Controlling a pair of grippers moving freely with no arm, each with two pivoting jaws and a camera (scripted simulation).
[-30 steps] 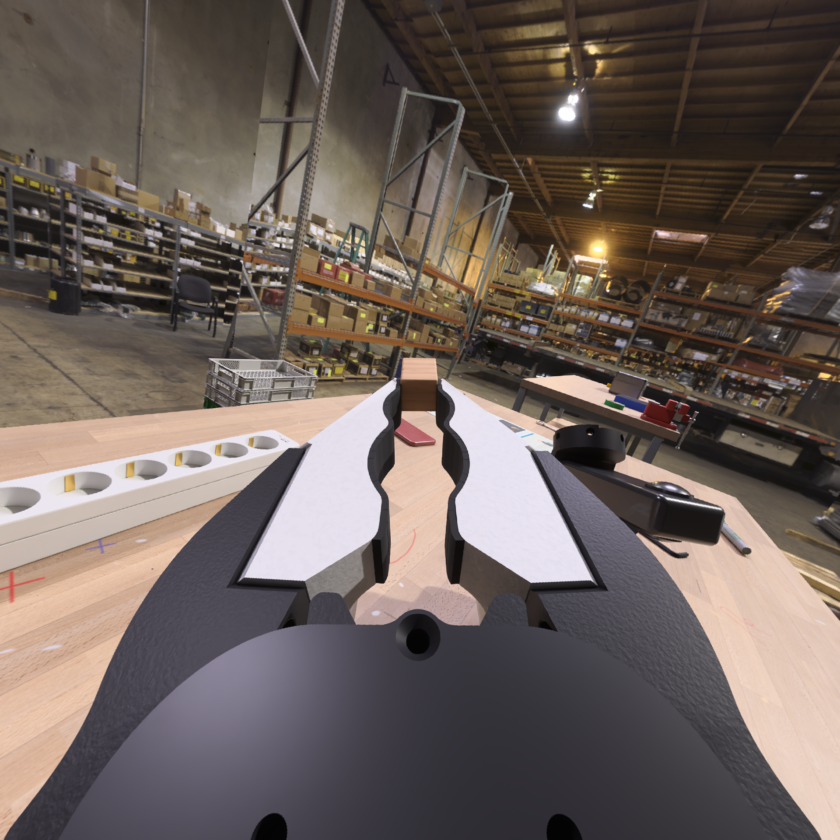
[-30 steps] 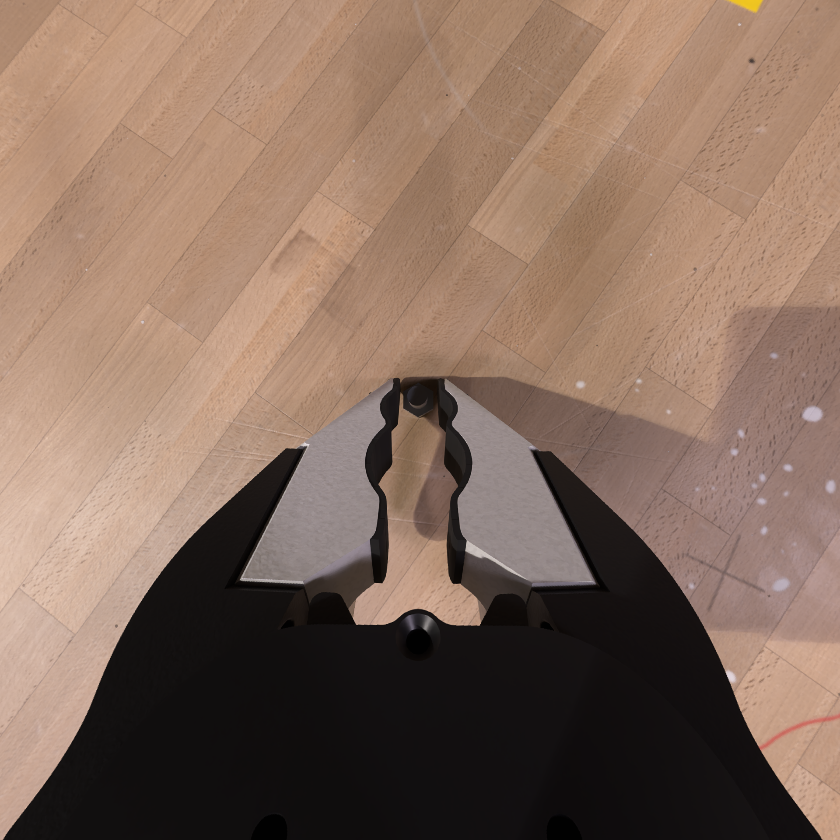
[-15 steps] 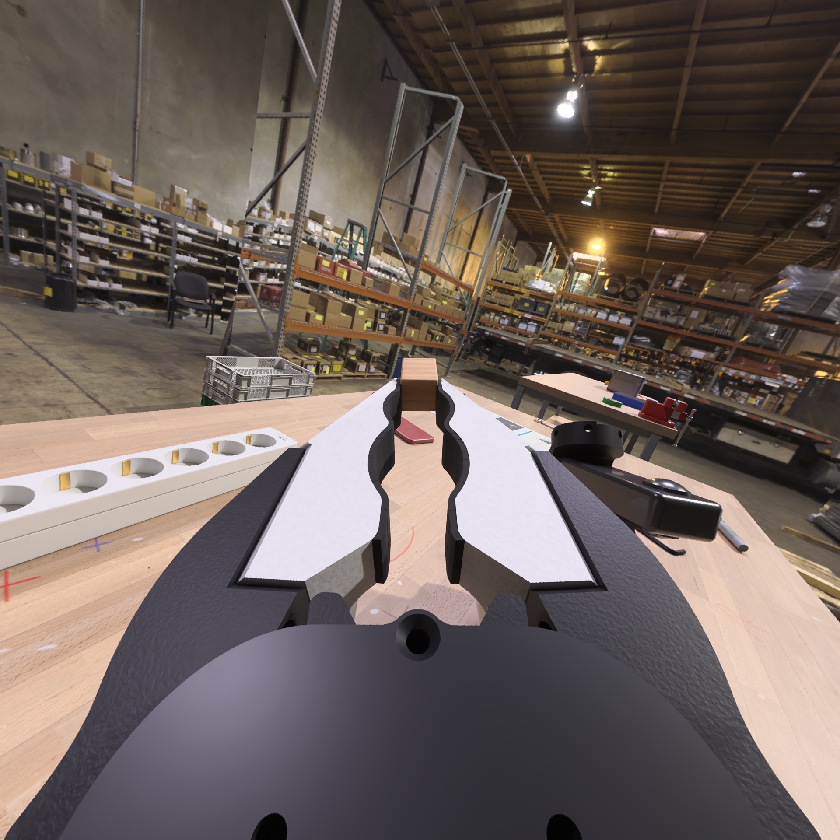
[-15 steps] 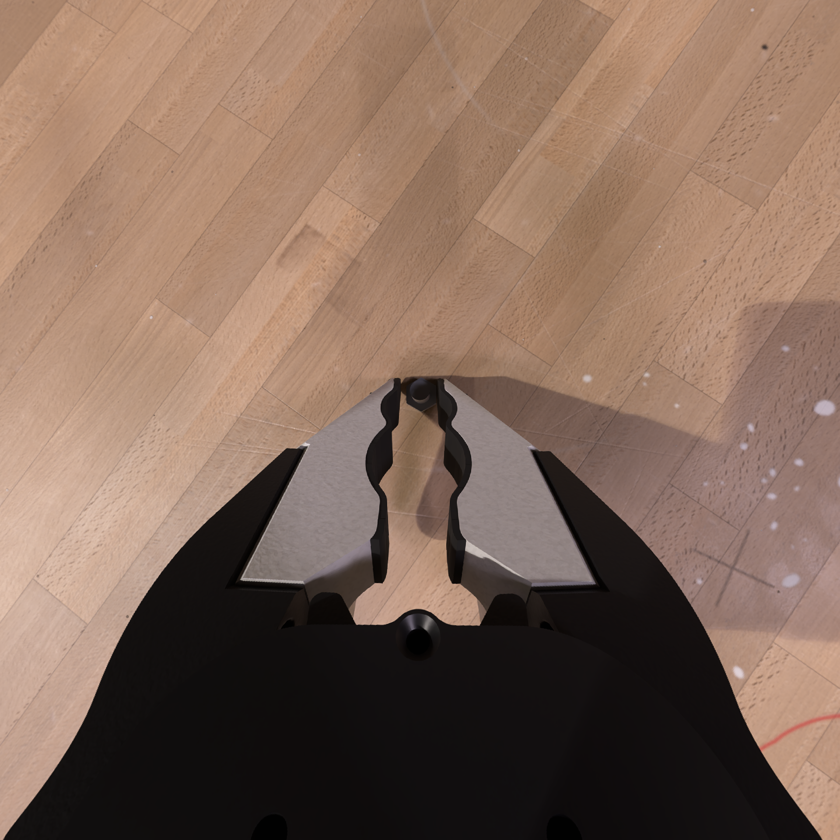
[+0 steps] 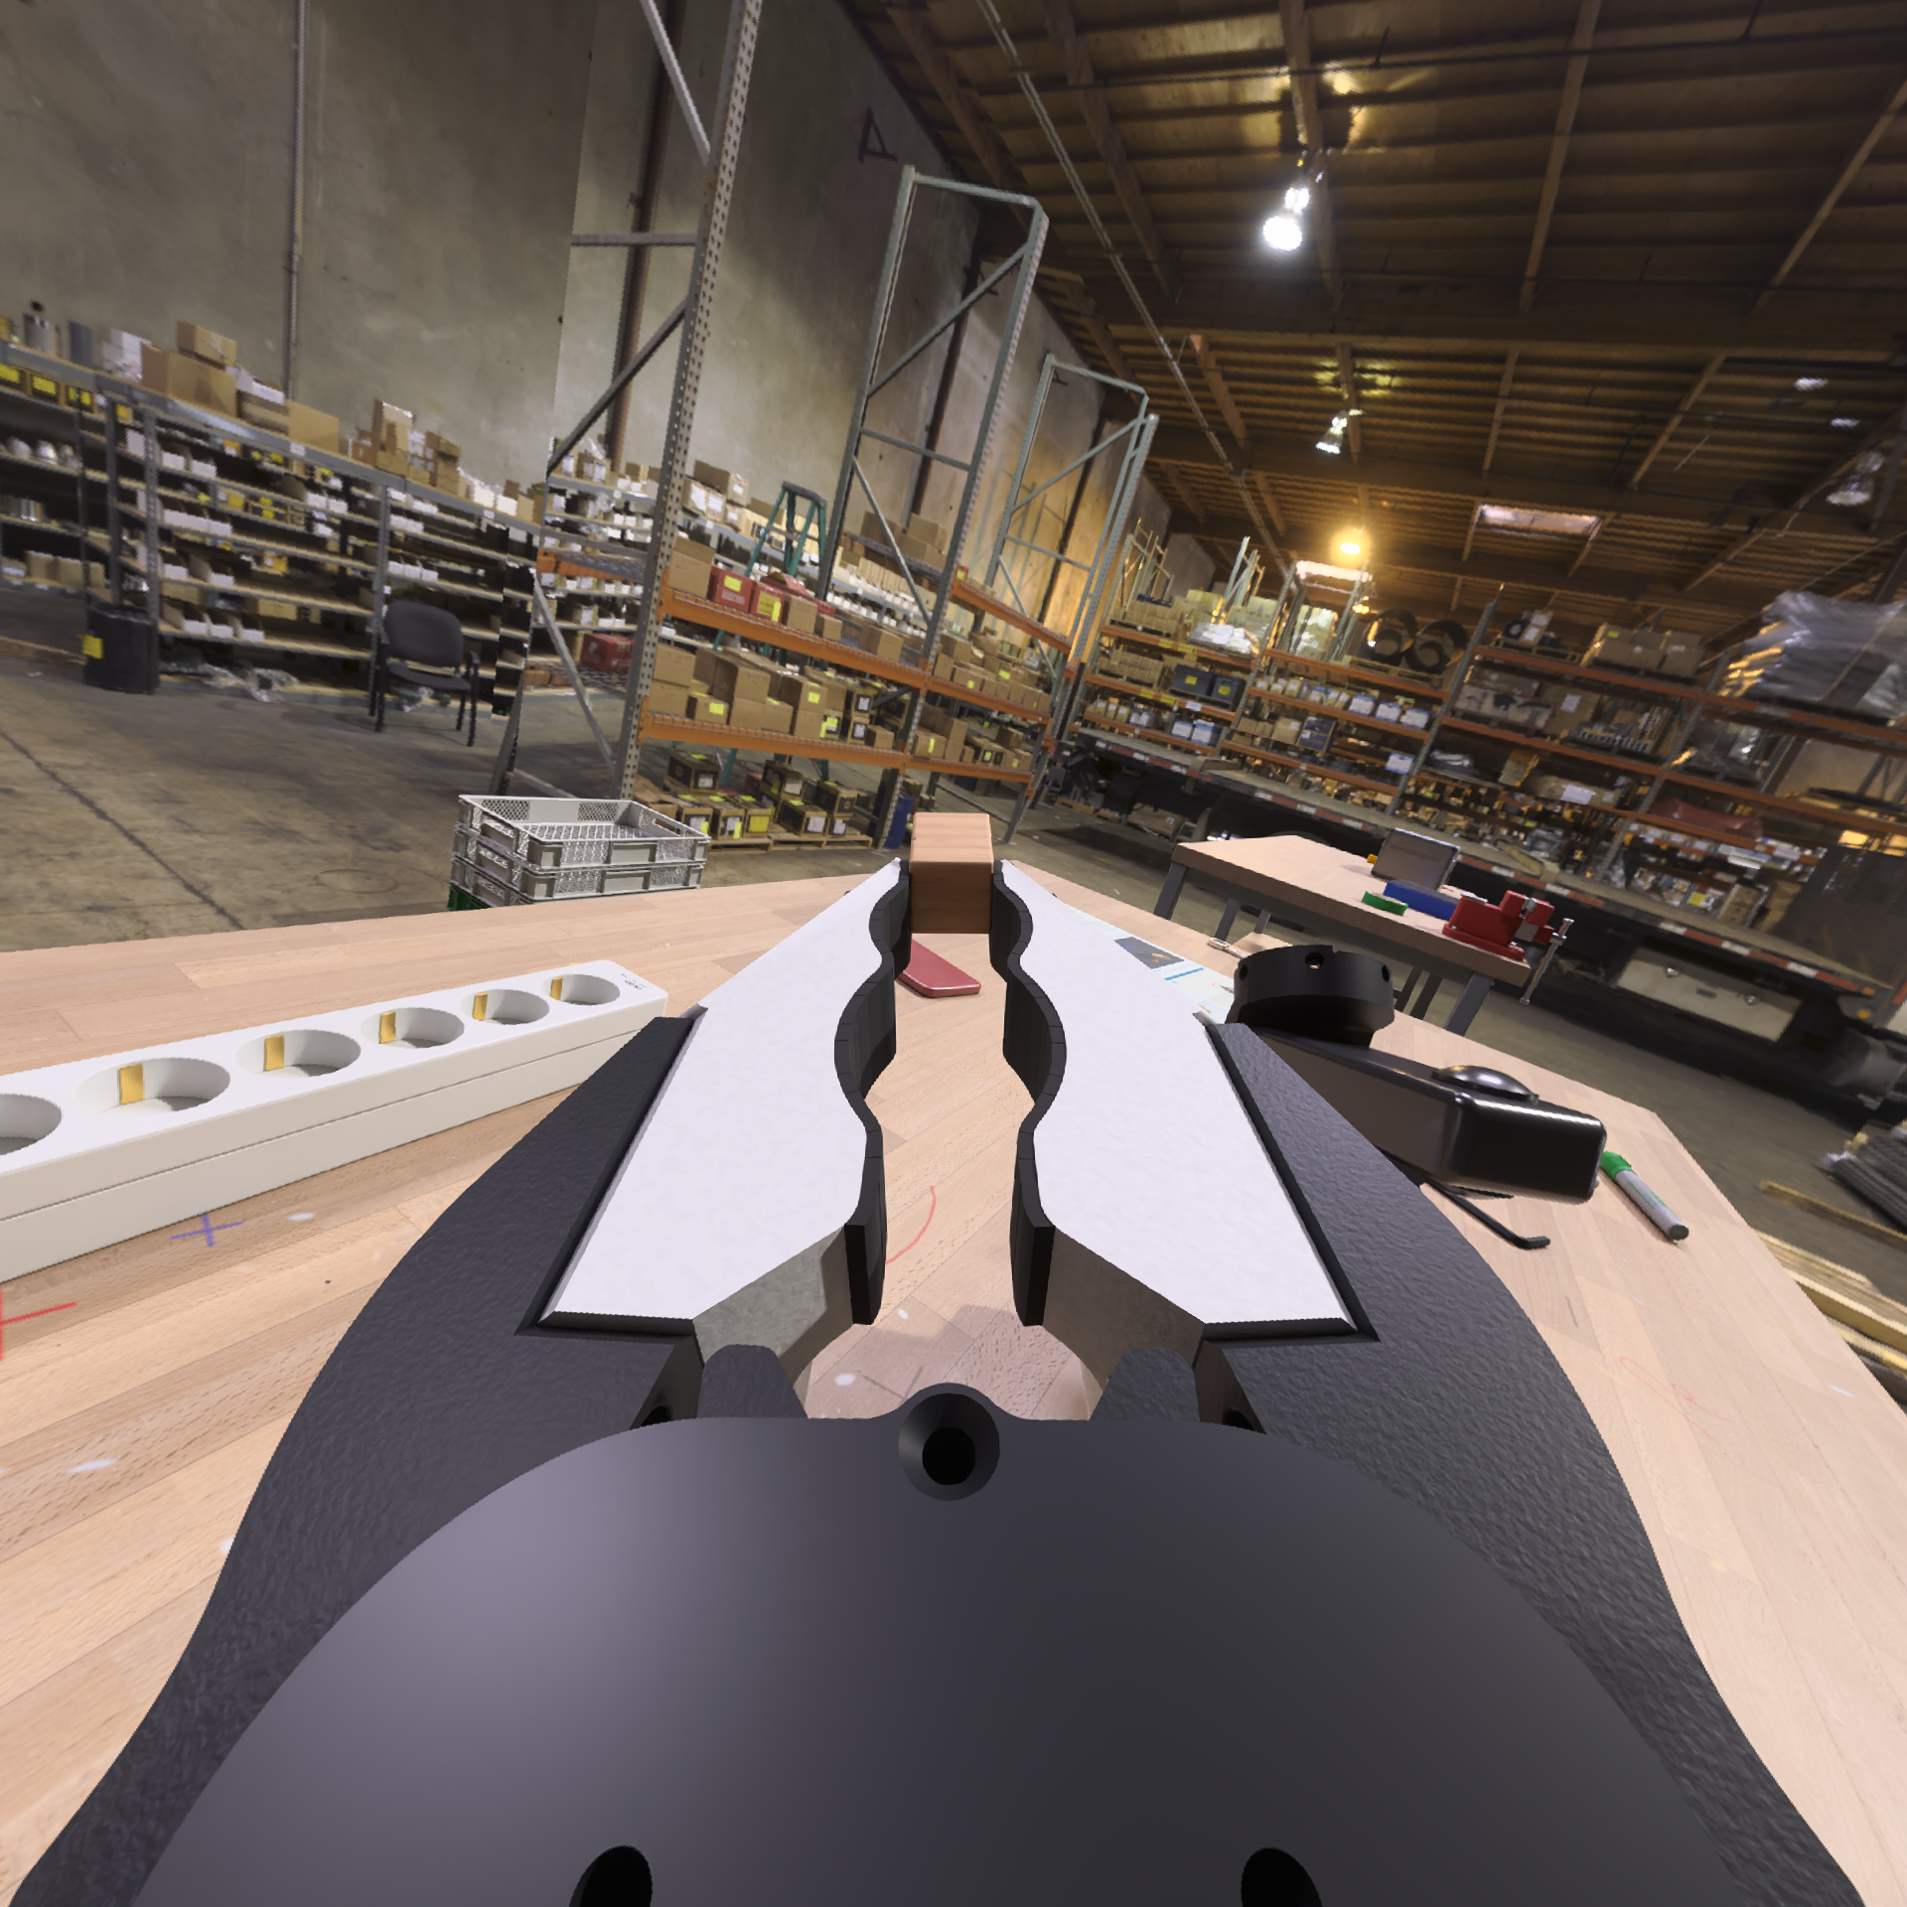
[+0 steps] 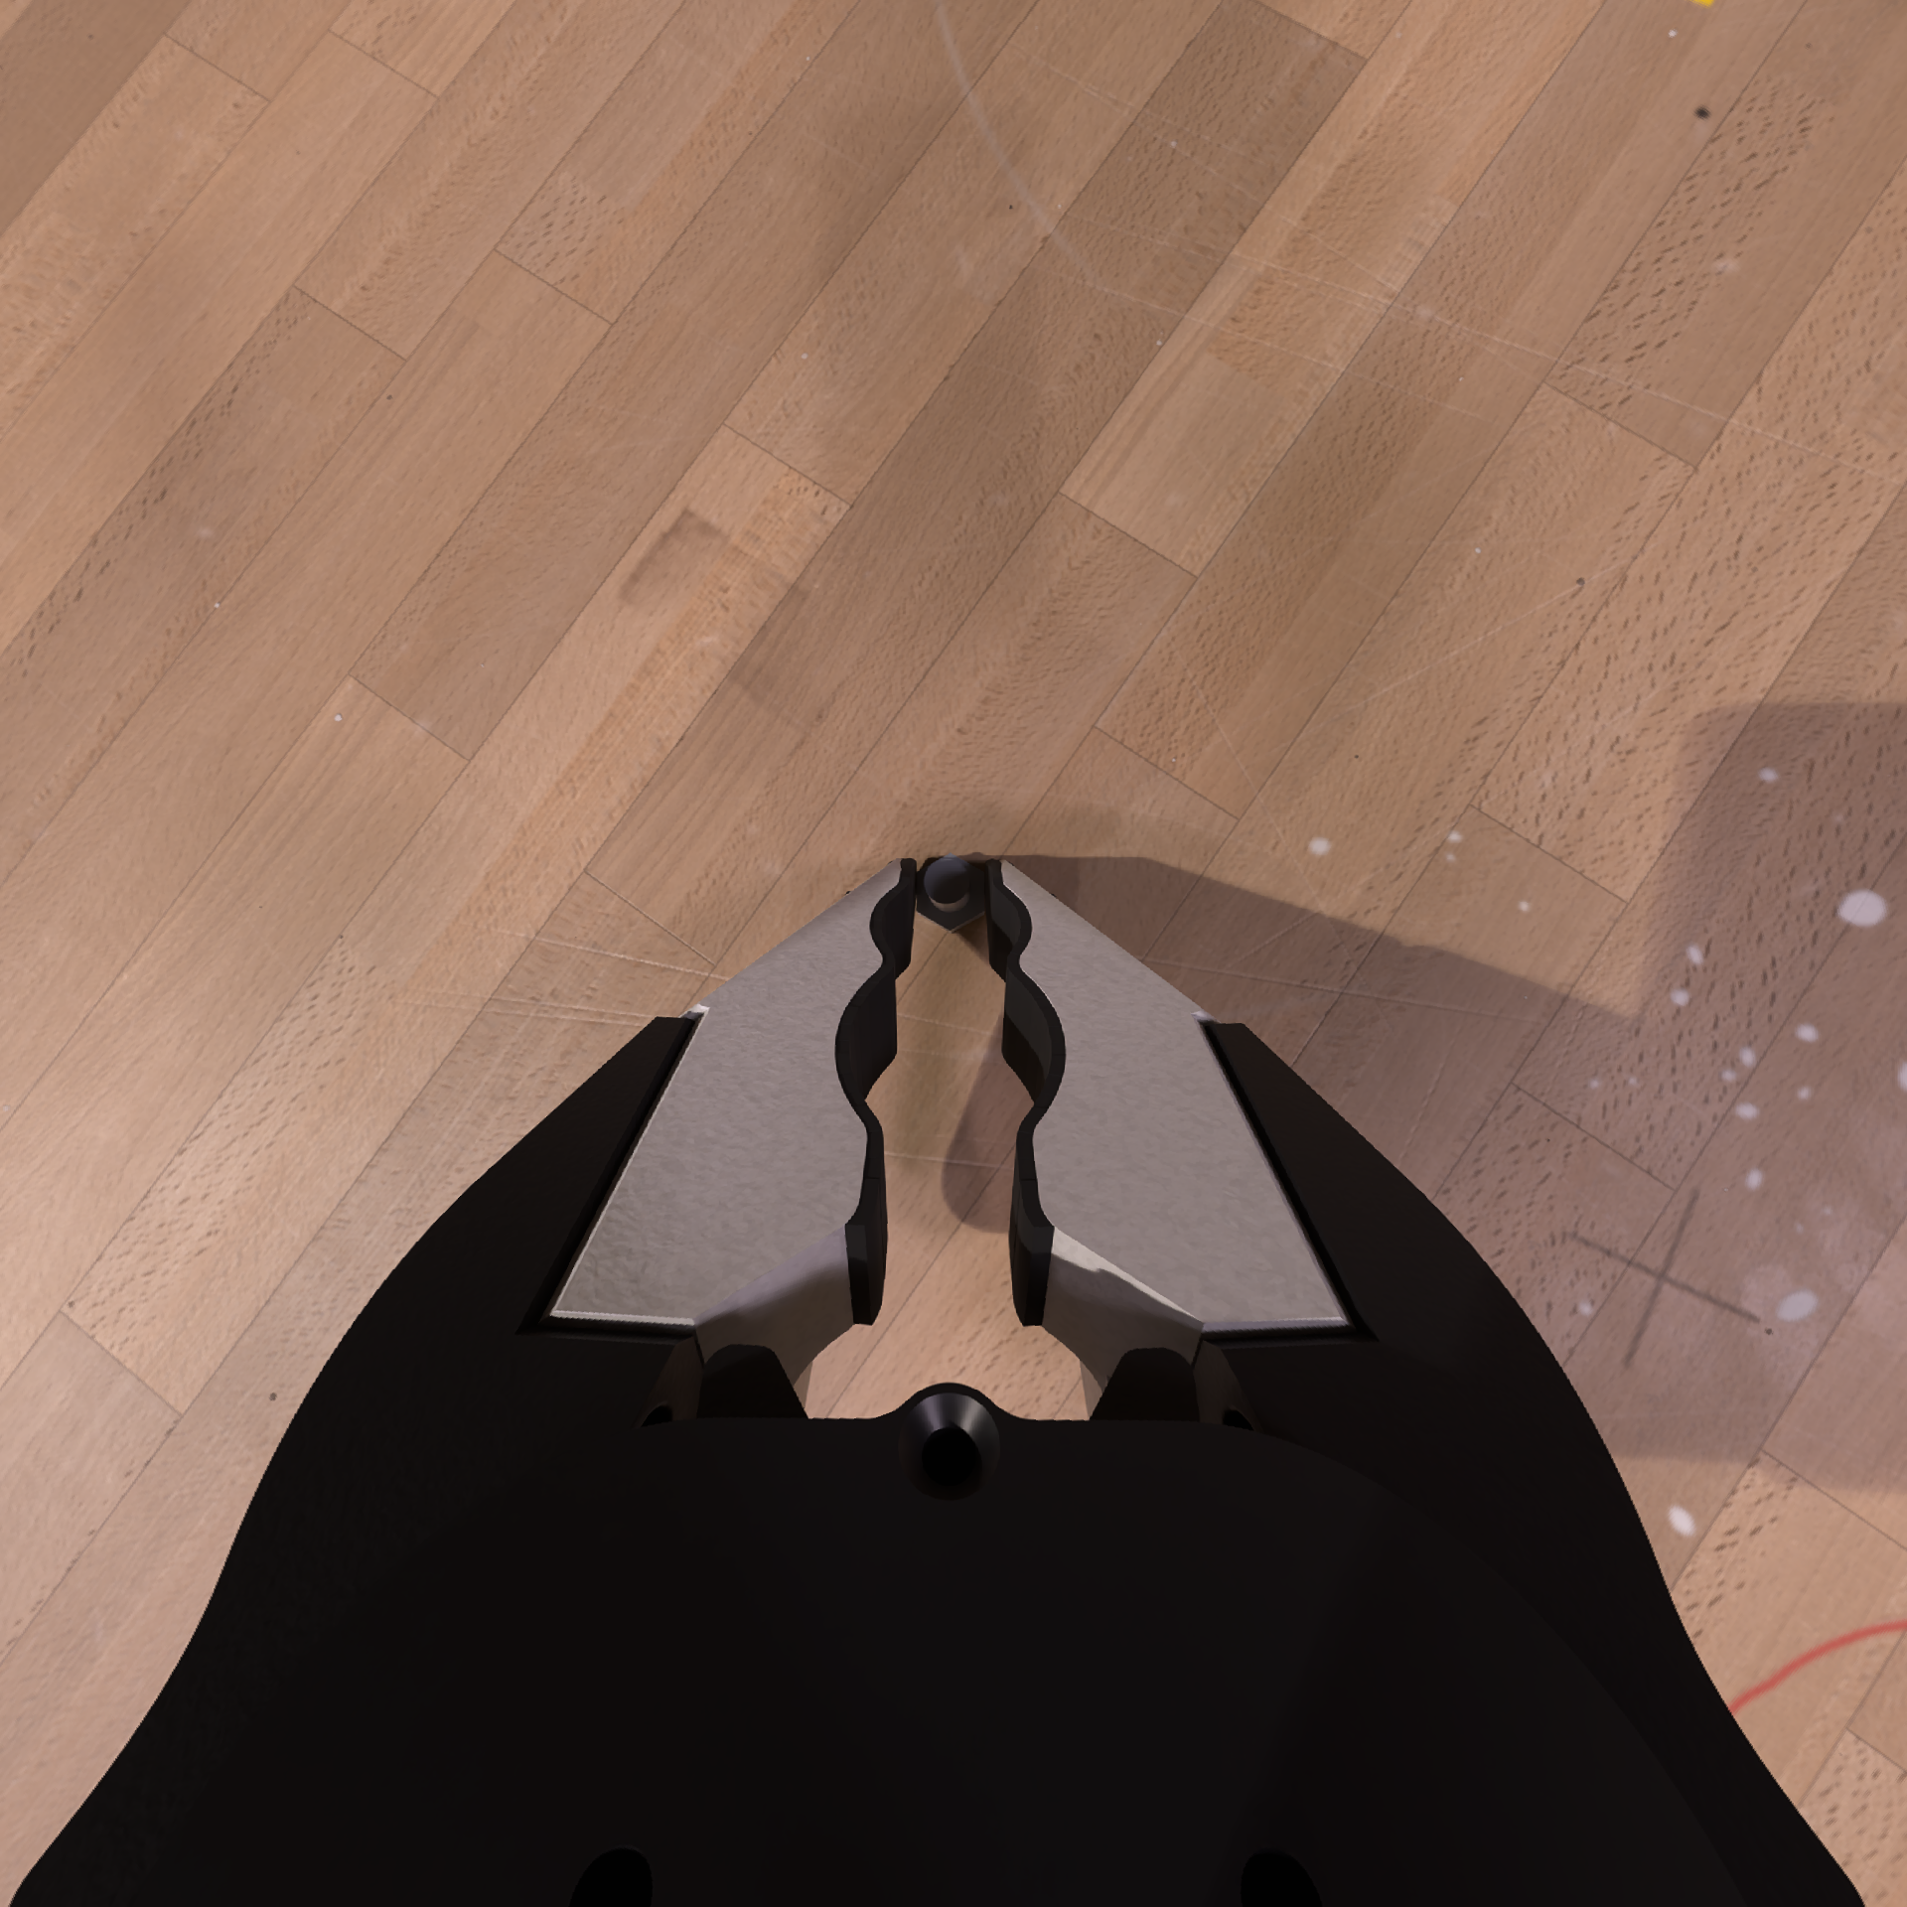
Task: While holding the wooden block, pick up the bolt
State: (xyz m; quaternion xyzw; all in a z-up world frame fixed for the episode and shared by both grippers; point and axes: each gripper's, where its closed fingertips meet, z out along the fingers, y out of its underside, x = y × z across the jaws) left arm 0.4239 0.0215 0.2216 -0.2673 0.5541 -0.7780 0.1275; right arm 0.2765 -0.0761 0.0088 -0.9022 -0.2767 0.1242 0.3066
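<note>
In the left wrist view my left gripper [image 5: 950, 887] is shut on a small wooden block [image 5: 950, 872] and holds it between its fingertips above the wooden table [image 5: 206, 1445]. In the right wrist view my right gripper [image 6: 950, 885] points straight down at the table [image 6: 516, 516] and is shut on a small dark bolt [image 6: 949, 883], seen end-on between the fingertips. The gripper's shadow lies on the table to the right.
A white power strip [image 5: 289, 1073] lies at the left. A red flat thing [image 5: 937, 973] lies beyond the fingertips. The other gripper's black body [image 5: 1445, 1094] and a green marker [image 5: 1641, 1195] are at the right. A grey crate stack [image 5: 578, 851] stands past the table's far edge.
The right gripper has risen a little from the table with the bolt, which now shows end-on. The left gripper has drifted slightly with the block held.
</note>
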